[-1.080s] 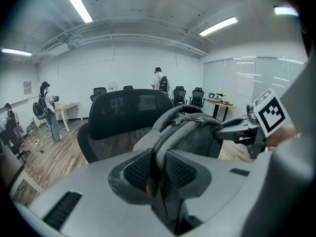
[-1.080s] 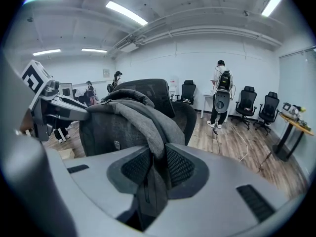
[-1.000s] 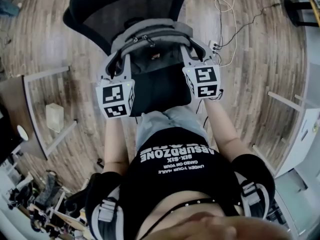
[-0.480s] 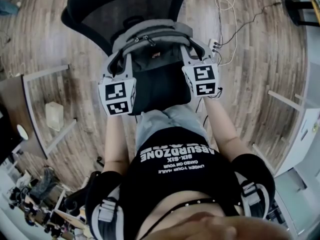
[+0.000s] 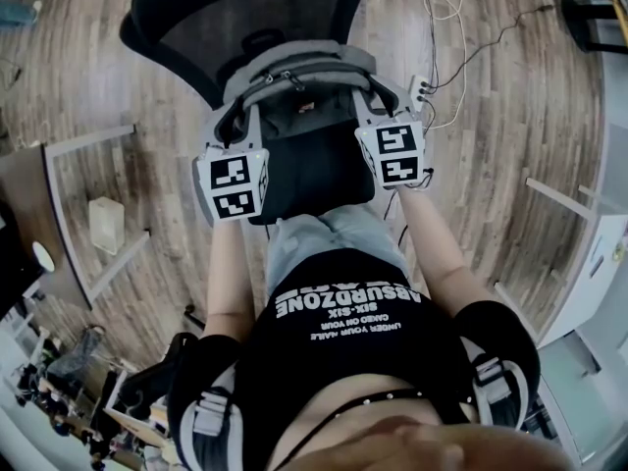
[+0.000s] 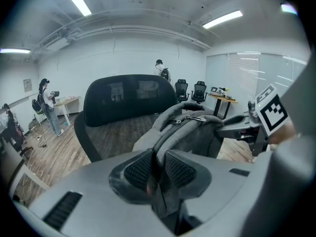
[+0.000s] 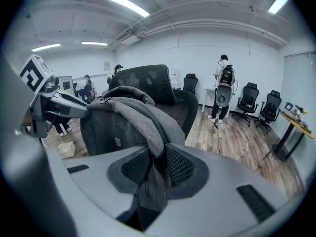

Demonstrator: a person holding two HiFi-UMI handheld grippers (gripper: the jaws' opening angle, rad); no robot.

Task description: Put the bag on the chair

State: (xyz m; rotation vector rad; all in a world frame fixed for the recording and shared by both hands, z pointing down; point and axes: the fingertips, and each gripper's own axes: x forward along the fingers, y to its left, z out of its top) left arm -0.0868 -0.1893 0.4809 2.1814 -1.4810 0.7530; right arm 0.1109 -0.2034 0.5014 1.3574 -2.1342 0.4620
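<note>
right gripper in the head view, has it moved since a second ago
Yes, slightly: against the power strip on the floor, the right gripper has shifted up the picture and a little left, shut on the backpack strap.

The wooden floor (image 5: 510,96) carries a black mesh chair (image 5: 245,18), loose cables (image 5: 459,67) and a small box (image 5: 106,229).

wood floor (image 5: 510,96), white power strip (image 5: 422,88) on it, loose cables (image 5: 471,27) running off it. pale box (image 5: 107,228) on the floor by a table's white frame (image 5: 90,144). standing person with backpack (image 7: 225,90), two spare office chairs (image 7: 247,102) just beside. strip lights (image 7: 127,4) overhead.
</note>
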